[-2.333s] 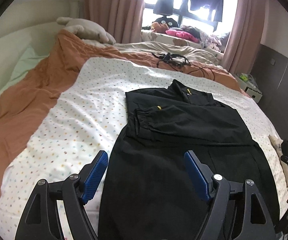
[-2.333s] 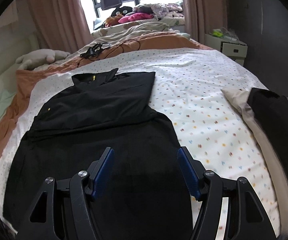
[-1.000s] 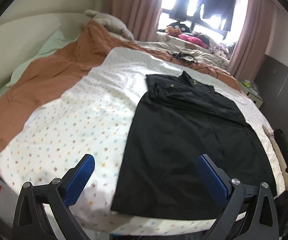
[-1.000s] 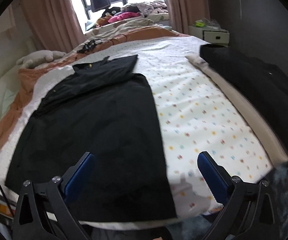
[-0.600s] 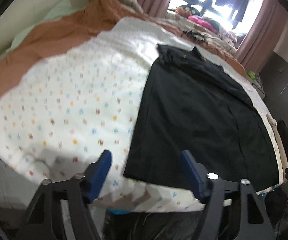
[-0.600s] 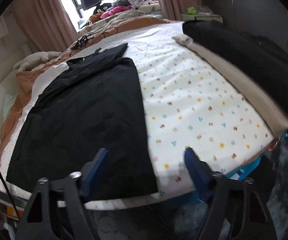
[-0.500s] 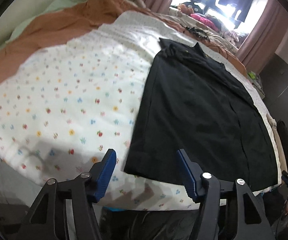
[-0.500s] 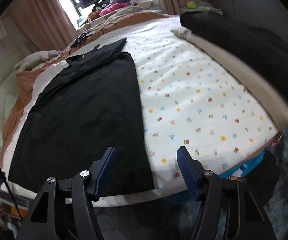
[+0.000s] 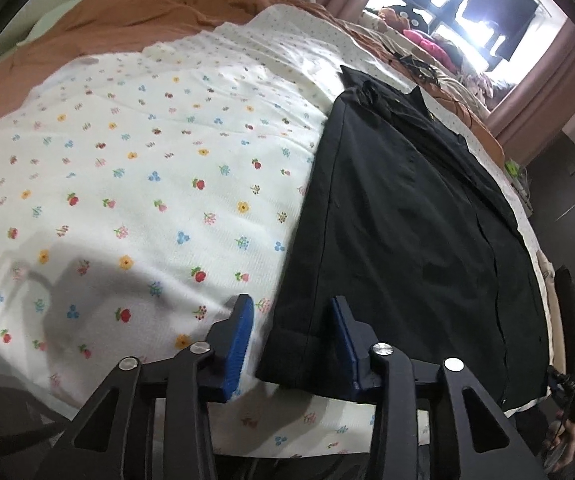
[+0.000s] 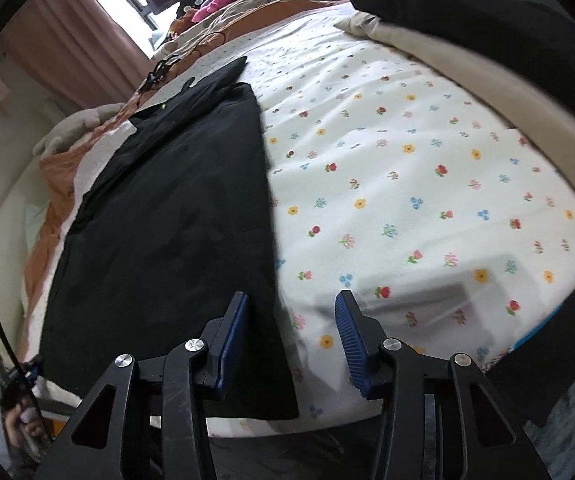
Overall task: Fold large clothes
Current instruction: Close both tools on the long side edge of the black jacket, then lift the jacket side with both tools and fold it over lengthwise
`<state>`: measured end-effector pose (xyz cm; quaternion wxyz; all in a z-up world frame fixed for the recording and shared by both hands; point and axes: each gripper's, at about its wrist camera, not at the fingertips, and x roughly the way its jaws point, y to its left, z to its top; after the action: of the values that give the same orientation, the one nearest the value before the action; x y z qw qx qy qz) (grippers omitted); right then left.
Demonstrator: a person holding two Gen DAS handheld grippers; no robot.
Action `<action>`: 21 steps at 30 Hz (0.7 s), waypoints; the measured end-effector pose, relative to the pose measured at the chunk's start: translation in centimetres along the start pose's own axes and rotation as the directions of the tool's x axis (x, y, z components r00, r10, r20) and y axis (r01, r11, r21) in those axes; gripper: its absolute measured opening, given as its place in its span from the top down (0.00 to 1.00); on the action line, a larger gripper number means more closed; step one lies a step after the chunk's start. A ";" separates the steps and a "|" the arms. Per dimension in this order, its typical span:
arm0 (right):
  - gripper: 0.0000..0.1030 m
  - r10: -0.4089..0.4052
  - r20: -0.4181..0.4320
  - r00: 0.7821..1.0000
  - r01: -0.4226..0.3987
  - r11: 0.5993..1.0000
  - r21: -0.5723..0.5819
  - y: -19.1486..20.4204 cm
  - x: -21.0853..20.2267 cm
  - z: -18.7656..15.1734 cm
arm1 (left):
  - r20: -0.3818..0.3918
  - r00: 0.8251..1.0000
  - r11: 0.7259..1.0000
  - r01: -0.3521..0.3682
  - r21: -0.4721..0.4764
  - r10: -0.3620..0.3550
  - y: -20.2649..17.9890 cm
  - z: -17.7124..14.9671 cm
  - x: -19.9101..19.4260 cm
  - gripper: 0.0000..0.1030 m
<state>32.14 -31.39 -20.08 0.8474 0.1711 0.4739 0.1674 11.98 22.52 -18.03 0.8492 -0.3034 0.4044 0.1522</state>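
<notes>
Left wrist view: the left claw has just been closing, and its pads straddle the near left hem corner of the black garment without pressing it yet. The right claw, also closing, straddles the near right corner, not gripping. I judge both corners are taken together so the hem folds evenly. The garment lies flat on the flowered bed. No containers are visible.
</notes>
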 end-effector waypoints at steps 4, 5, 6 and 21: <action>0.66 0.106 -0.024 0.994 -0.104 0.993 0.049 -0.7 0.2 -0.6 | -0.033 0.993 0.990 0.107 -0.087 -0.110 0.9 -0.2 -0.1 0.64; 0.66 0.143 -0.031 0.989 -0.140 0.988 0.070 -0.9 0.3 -1.0 | -0.037 0.988 0.982 0.144 -0.121 -0.150 1.4 -0.5 -0.2 0.64; 0.68 0.179 -0.038 0.983 -0.175 0.981 0.088 -1.0 0.3 -1.4 | -0.039 0.983 0.975 0.171 -0.144 -0.178 1.6 -0.8 -0.3 0.64; 0.74 0.299 0.006 0.954 -0.294 0.933 0.208 0.4 2.6 -1.6 | 0.024 0.940 0.891 0.329 -0.314 -0.340 1.9 -0.3 1.2 0.64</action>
<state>31.98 -29.72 -22.61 0.7839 0.3255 0.4684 0.2453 11.58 23.81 -19.88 0.7972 -0.5016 0.3303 0.0611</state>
